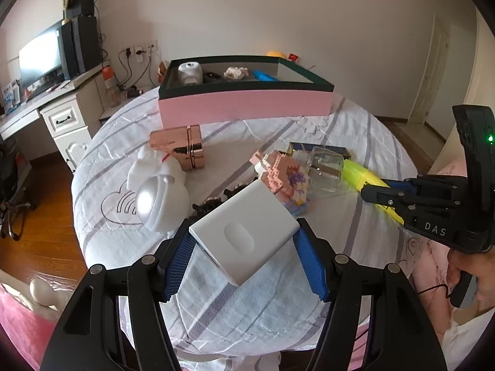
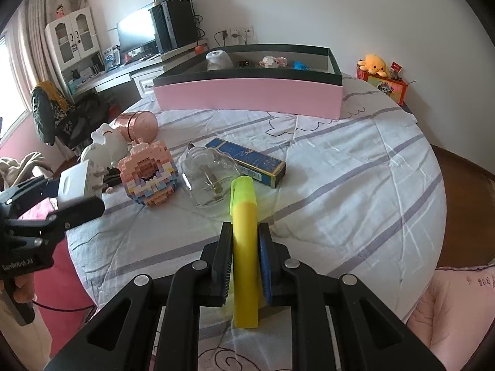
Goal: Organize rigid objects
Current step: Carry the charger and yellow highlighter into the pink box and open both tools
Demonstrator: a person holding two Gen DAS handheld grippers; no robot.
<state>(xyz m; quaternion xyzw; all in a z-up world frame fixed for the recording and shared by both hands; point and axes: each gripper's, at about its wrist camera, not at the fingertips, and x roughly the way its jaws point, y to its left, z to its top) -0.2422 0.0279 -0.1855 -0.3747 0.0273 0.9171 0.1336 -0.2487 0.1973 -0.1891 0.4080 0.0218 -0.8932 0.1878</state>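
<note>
My left gripper (image 1: pixel 244 235) is shut on a white charger block (image 1: pixel 244 232), held above the near side of the round table; the block also shows in the right wrist view (image 2: pixel 74 182). My right gripper (image 2: pixel 244 241) is shut on a yellow highlighter (image 2: pixel 244 238), held above the table; it shows at the right of the left wrist view (image 1: pixel 368 176). A pink box with a dark rim (image 1: pixel 244 105) stands at the far side of the table and also shows in the right wrist view (image 2: pixel 247 95); it holds several small items.
On the striped tablecloth (image 2: pixel 340 160) lie a pink brick model (image 2: pixel 151 176), a clear glass piece (image 2: pixel 207 179), a blue carton (image 2: pixel 247 160), a white figurine (image 1: pixel 157 194), a rose-gold case (image 1: pixel 182 148) and a small black thing (image 1: pixel 210 204). A desk with monitor (image 1: pixel 40 55) stands at left.
</note>
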